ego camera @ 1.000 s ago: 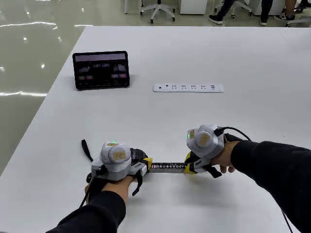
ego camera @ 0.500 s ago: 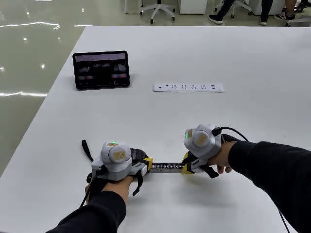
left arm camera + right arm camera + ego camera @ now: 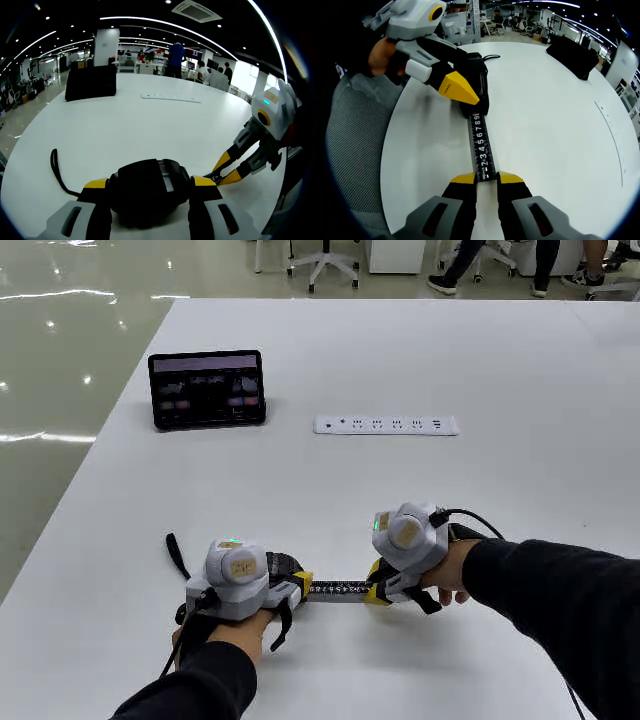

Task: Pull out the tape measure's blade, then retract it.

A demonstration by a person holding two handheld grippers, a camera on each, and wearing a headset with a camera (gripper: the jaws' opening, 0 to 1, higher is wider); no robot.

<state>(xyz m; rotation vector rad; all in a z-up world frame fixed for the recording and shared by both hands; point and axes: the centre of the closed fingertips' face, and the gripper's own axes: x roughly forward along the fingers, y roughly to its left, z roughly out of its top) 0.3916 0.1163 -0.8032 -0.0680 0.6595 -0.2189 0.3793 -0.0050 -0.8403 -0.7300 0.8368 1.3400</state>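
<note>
The tape measure is a black case with a wrist strap, resting on the white table. My left gripper is shut on the case, one yellow-tipped jaw on each side. In the head view the case sits by the left gripper. A short length of black blade with white numbers runs out from the case. My right gripper is shut on the blade's end. The blade lies flat between the left gripper and the right gripper.
A dark tablet stands propped at the table's back left. A white power strip lies flat mid-table. The table's left edge drops to a shiny floor. Chairs and people's legs are beyond the far edge.
My right gripper has moved left towards the case with the blade's end in it, so the stretch of blade showing is shorter. The left gripper has held still.
</note>
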